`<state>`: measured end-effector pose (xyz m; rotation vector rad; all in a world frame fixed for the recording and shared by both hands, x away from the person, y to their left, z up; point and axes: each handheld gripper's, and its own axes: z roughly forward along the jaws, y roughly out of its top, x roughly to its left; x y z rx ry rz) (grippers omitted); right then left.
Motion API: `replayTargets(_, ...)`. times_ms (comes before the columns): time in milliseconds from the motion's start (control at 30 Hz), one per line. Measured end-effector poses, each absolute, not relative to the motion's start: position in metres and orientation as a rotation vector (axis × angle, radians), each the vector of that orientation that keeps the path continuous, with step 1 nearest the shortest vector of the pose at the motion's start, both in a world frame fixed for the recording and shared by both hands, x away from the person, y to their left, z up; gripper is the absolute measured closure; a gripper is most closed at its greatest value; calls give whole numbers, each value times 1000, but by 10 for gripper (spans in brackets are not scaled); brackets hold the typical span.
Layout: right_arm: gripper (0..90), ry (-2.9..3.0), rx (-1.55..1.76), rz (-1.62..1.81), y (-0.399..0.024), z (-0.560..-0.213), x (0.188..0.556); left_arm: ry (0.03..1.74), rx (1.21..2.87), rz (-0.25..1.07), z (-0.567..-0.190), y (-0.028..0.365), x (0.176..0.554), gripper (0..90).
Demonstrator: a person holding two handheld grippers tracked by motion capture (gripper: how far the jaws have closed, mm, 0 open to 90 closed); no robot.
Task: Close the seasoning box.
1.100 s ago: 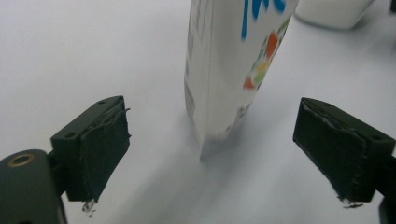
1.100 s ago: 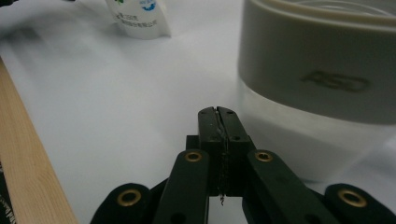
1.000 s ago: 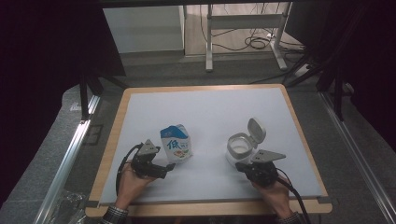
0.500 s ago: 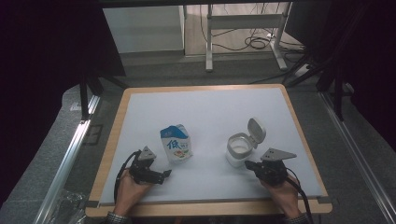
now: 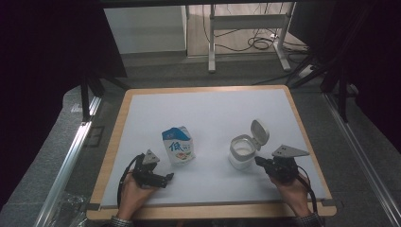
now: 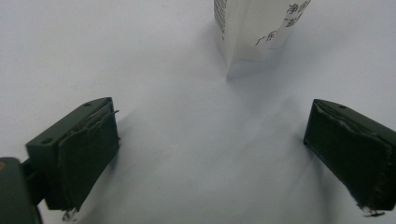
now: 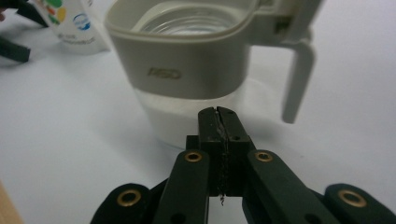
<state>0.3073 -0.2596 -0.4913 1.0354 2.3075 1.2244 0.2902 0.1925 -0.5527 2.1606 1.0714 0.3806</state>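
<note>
Two grippers back off | left gripper (image 5: pixel 166 178) jaws just spread wide, empty, milk carton (image 5: pixel 178 145) ahead, apart | right gripper (image 5: pixel 258 161) clenched, empty, open-lidded jug (image 5: pixel 242 152) just ahead | step: likely pour done, withdrawing | next: probably close the jug's lid

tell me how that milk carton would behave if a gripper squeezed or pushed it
The milk carton is thin paperboard, so its walls would probably dent under a hard squeeze. It stands upright, taller than its base, so a high push could tip it. If full, it is likely fairly heavy for its size.
</note>
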Motion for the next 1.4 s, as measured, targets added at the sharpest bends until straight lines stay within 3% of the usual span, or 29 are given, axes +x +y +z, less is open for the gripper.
replayTargets(1400, 891, 2204, 1067, 1314, -276, -438, 339, 1076, 2151, 383, -553, 192, 290, 23)
